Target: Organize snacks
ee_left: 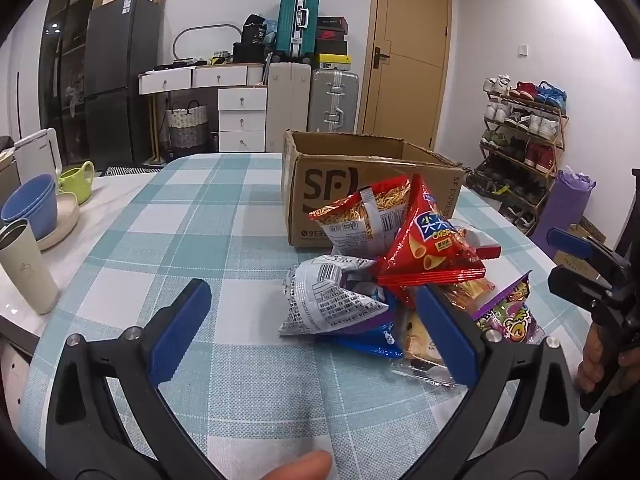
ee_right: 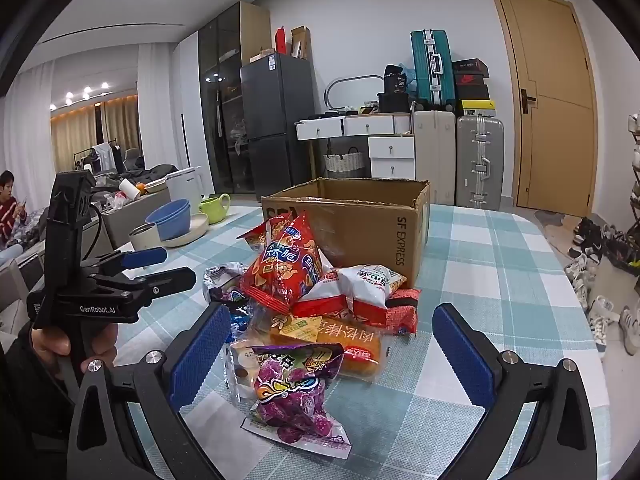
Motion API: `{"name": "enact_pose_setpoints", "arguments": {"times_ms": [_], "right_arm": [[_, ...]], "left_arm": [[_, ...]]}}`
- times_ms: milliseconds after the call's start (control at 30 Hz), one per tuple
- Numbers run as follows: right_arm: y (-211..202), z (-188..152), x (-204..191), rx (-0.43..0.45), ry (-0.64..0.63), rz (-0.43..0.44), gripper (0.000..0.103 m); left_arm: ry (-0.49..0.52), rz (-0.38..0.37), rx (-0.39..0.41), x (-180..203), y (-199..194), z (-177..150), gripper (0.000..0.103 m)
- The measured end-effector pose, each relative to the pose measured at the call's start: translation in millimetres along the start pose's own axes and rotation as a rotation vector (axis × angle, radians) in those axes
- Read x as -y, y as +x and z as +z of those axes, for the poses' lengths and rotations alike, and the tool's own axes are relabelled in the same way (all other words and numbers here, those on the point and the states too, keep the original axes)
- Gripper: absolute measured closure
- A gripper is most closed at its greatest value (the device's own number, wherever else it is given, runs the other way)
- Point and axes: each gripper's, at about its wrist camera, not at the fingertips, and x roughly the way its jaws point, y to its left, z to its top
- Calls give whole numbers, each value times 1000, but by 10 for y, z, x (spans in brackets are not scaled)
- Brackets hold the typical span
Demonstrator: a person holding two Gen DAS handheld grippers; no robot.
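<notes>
I am holding both claws over a table draped in a teal-and-white checked cloth [ee_left: 208,216], and both are standing spread wide with nothing between their pads. In my left wrist view, my left claw [ee_left: 312,312] is filling the bottom of the frame, its blue pads apart; the right-hand pad is overlapping the near edge of the snack pile [ee_left: 400,280], though I cannot tell whether it is touching anything. My right claw [ee_left: 576,260] is showing at the right edge of that view, gripped by my right hand [ee_left: 600,352], its jaws parted too.

The pile is sitting right of centre, just in front of an open cardboard box [ee_left: 360,184] printed SF. On top, a red triangular chip bag [ee_left: 432,240] is leaning against a noodle-snack bag [ee_left: 360,220]; a silver packet [ee_left: 328,304] is lying crumpled at the pile's left, and a purple candy bag [ee_left: 508,312] is lying at its right.

In my right wrist view, my right claw [ee_right: 332,340] is framing the pile from the bottom of the frame, with that purple candy bag nearest, lying between the pads but apart from them. My left claw [ee_right: 160,264] is hovering at the left middle, open, held by my left hand [ee_right: 72,340].

At the left of the left wrist view, blue bowls [ee_left: 32,208], a green mug [ee_left: 78,180] and a cream tumbler [ee_left: 26,268] are standing on bare tabletop.
</notes>
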Motion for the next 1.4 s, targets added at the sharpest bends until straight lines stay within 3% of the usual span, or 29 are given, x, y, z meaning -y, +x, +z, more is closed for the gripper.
{"name": "enact_pose_setpoints", "arguments": {"times_ms": [1400], "right_arm": [[-9, 1, 2, 2, 0, -3, 0]], "left_arm": [[-4, 0, 8, -2, 0, 0, 1]]}}
